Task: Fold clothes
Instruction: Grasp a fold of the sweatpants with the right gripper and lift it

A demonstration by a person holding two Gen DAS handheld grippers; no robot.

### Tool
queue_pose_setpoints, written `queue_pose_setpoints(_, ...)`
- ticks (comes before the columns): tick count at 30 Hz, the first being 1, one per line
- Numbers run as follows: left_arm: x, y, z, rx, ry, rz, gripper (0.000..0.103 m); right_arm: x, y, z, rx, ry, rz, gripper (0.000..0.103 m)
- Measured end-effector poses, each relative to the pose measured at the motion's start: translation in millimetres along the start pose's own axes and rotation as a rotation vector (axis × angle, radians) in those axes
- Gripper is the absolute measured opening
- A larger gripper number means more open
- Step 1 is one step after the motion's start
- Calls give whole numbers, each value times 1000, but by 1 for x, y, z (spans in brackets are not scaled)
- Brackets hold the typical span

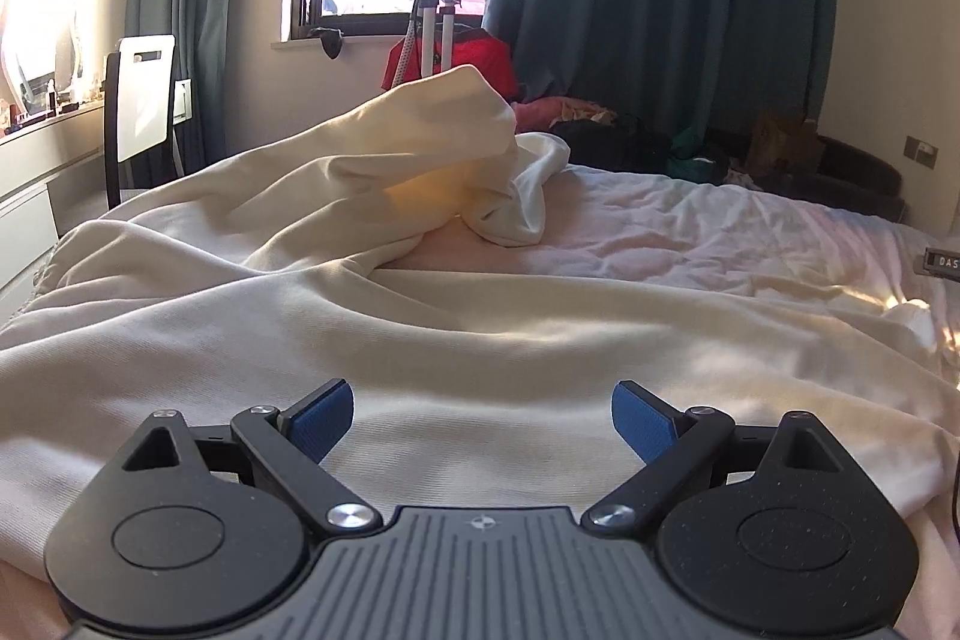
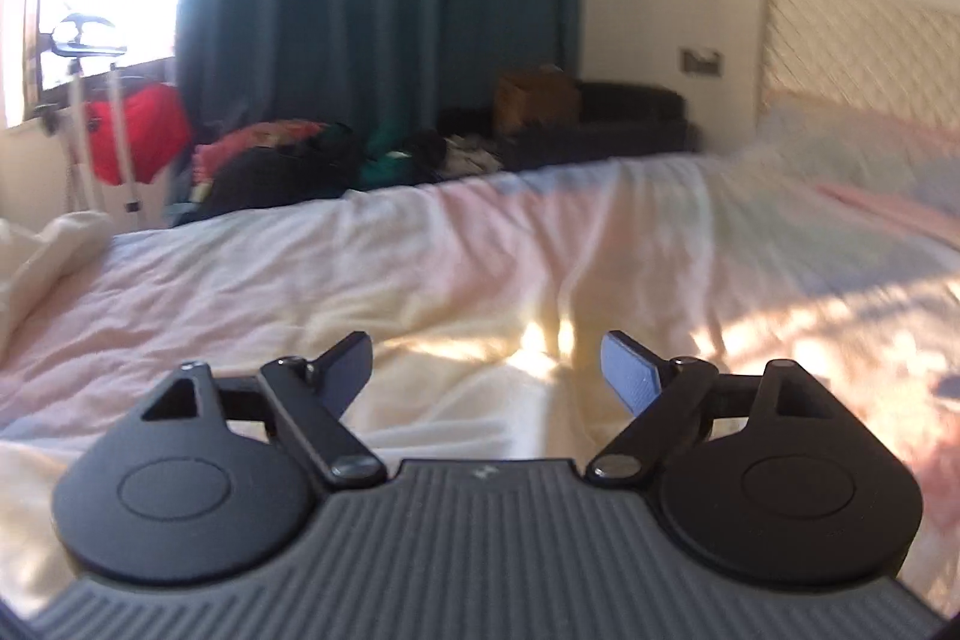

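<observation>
A large cream garment [image 1: 372,316] lies spread and rumpled on the bed, with one part bunched up into a hump [image 1: 456,142] at the far side. My left gripper [image 1: 483,415] is open and empty, low over the garment's near part. In the right wrist view the cream garment [image 2: 474,400] lies under my right gripper [image 2: 486,370], which is open and empty just above it. A bunched part of the garment [image 2: 42,250] shows at the left edge.
The bed sheet [image 1: 690,232] is pale pink and white, wrinkled, also in the right wrist view [image 2: 540,244]. A pile of clothes and bags [image 2: 300,160] lies beyond the bed under dark curtains. A chair [image 1: 141,100] stands left. A headboard and pillows [image 2: 858,148] are right.
</observation>
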State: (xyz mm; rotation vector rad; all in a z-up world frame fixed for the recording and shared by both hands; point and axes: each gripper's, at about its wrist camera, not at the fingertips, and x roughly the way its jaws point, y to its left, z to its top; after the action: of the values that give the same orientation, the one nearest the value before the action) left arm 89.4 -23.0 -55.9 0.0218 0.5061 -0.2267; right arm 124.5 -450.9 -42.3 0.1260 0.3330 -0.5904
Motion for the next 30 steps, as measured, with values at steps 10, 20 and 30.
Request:
queue_pose_setpoints(10, -18, 20, 7, -23, -34, 45, 95, -49, 121, -4, -61, 42, 369, 85)
queue_pose_setpoints(20, 18, 46, 5, -79, -33, 0, 95, 4, 320, -21, -398, 52, 528, 84)
queue_pose_setpoints(30, 60, 76, -12, -253, -47, -92, 96, 89, 443, -24, -539, 122, 491, 55)
